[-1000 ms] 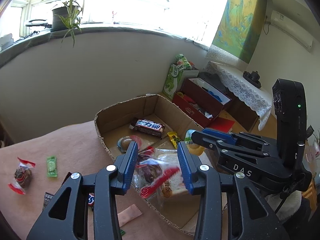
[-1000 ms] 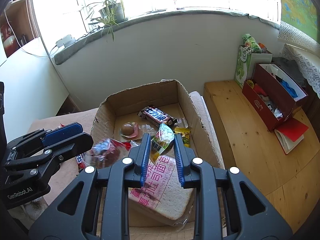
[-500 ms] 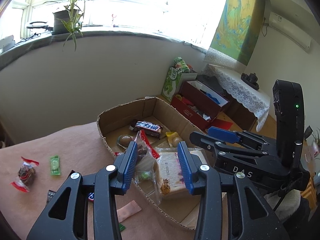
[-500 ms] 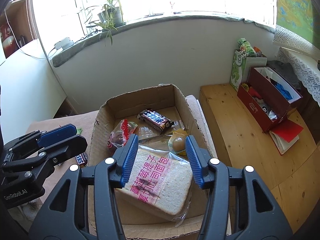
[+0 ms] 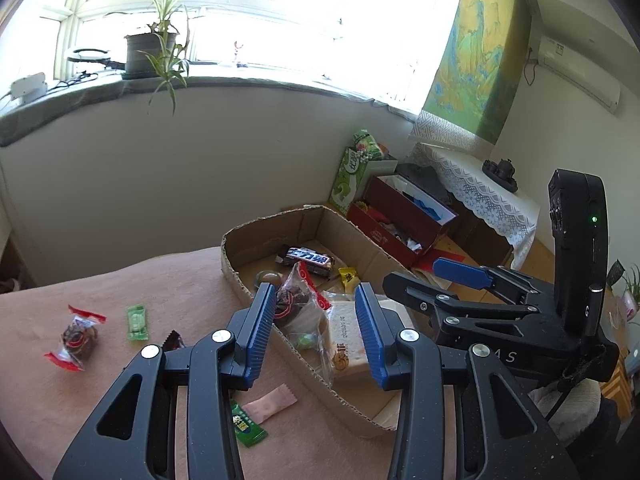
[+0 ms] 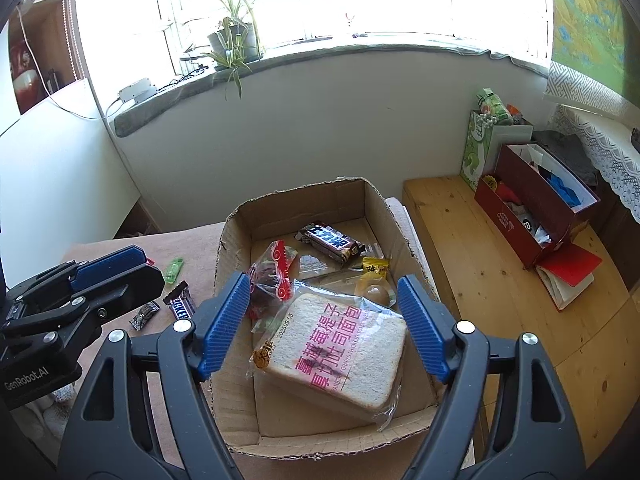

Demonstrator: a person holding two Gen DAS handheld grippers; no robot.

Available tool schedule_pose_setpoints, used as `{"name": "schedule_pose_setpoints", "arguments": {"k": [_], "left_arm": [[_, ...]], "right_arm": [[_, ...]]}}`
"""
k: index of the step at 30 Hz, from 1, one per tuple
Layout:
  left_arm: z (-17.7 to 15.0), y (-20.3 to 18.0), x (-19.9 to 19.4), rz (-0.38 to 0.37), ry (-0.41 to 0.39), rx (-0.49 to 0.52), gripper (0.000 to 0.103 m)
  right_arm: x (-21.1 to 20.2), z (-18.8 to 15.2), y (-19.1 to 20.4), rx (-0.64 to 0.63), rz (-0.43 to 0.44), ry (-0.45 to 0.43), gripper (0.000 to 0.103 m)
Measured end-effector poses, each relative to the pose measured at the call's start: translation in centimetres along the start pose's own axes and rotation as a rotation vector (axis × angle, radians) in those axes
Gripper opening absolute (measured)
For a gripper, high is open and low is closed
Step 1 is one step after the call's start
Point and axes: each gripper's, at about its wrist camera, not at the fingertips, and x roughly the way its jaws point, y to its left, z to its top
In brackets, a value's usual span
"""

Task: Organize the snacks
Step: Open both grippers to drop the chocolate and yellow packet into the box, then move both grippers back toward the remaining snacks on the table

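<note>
An open cardboard box [image 6: 236, 248] on the pink cloth holds a bagged bread slice [image 6: 340, 348], a dark chocolate bar [image 6: 330, 241], a red-and-clear bagged pastry [image 6: 272, 276], a yellow candy [image 6: 375, 267] and a jelly cup [image 6: 374, 292]. My right gripper [image 6: 320, 328] is open and empty above the bread. My left gripper [image 5: 316, 332] is open and empty over the box's left wall [image 5: 256, 300], above the bagged pastry [image 5: 296, 300]. On the cloth to the left lie a red-wrapped pastry [image 5: 76, 338], a green candy [image 5: 137, 322], a pink sachet [image 5: 270, 402] and a green packet [image 5: 248, 428].
A Snickers bar [image 6: 181, 307] and a small dark wrapper [image 6: 144, 314] lie left of the box. A wooden bench [image 6: 500, 280] on the right carries a red box [image 6: 532, 212] and a green carton [image 6: 478, 148]. The white wall stands behind.
My right gripper opened and let the jelly cup drop into the box. My left gripper let the bagged pastry go into the box. Both grippers drew back.
</note>
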Motion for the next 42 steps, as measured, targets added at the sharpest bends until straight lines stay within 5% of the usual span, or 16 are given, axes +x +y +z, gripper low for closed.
{"name": "schedule_pose_setpoints", "arguments": {"k": [9, 29, 42], "left_arm": [[-1.1, 2.6, -2.6, 0.035, -0.019, -0.033, 0.048], [-6.0, 17.1, -8.2, 0.244, -0.008, -0.283, 0.047], [-5.5, 19.7, -6.4, 0.234, 0.032, -0.305, 0.051]], "right_arm": [[-0.7, -0.6, 2.4, -0.024, 0.011, 0.017, 0.079], [0.2, -2.9, 11.2, -0.132, 0.145, 0.063, 0.079], [6.4, -5.9, 18.8, -0.171, 0.243, 0.175, 0.079]]}}
